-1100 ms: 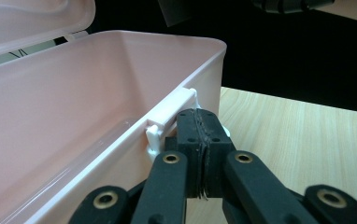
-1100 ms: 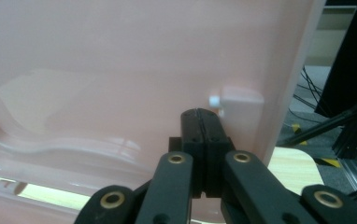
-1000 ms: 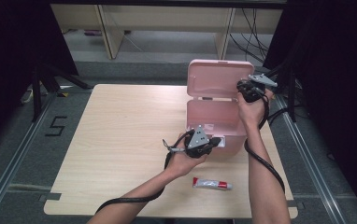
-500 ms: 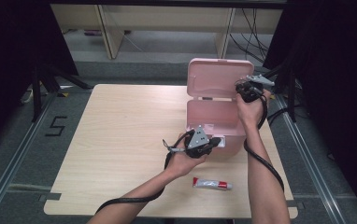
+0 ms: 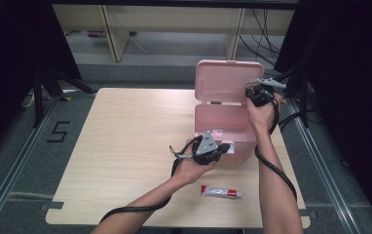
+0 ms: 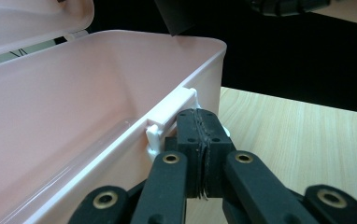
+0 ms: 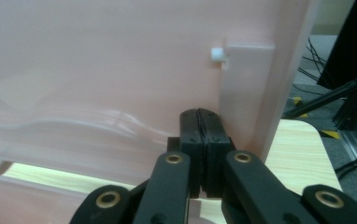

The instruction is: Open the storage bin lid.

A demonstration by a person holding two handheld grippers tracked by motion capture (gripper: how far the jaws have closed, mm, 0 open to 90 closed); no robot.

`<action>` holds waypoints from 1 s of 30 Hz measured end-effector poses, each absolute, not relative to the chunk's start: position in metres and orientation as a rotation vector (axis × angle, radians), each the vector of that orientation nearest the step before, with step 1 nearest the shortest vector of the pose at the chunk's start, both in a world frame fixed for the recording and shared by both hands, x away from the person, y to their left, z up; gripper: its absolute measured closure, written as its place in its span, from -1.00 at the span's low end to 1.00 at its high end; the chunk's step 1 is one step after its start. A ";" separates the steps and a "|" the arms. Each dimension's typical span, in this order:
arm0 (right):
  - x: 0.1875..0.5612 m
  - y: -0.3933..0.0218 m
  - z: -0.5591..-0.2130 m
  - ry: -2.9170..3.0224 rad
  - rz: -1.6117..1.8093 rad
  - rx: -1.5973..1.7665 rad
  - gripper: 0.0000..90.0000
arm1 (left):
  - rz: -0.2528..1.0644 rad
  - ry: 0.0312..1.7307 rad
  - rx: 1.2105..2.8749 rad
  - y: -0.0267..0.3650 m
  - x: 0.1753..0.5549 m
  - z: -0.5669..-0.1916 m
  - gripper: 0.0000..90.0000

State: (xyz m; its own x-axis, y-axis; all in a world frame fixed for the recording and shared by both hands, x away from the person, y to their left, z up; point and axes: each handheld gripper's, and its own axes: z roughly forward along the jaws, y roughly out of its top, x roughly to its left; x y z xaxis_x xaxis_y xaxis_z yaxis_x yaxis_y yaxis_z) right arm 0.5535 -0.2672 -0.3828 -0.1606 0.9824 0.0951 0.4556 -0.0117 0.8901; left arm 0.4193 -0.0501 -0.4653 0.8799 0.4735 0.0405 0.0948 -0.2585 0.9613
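A pink plastic box (image 5: 221,122) stands open at the right of the table, its lid (image 5: 228,80) upright at the back. My left gripper (image 5: 225,147) is at the box's front wall, shut, with its tips resting against the white latch (image 6: 169,109) on the rim; nothing is between the jaws. My right gripper (image 5: 250,92) is raised at the lid's right edge, also shut. In the right gripper view its tips (image 7: 200,114) touch the lid's inner face (image 7: 120,56) beside a side rib. The inside of the box (image 6: 74,93) looks bare.
A small white and red tube (image 5: 221,193) lies on the wooden table (image 5: 125,146) near the front edge, between my forearms. Black frames and cables stand right of the table. Shelving legs stand beyond the far edge.
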 end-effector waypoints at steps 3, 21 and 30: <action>0.547 -0.270 -0.380 1.681 1.127 1.471 0.99 | 0.381 0.428 1.816 -0.050 0.419 -0.465 0.95; 0.480 -0.288 -0.367 1.793 1.162 1.406 0.79 | 0.383 0.433 1.819 -0.050 0.418 -0.464 0.93; 0.444 -0.297 -0.369 1.932 1.168 1.340 0.72 | 0.380 0.443 1.820 -0.051 0.419 -0.464 0.93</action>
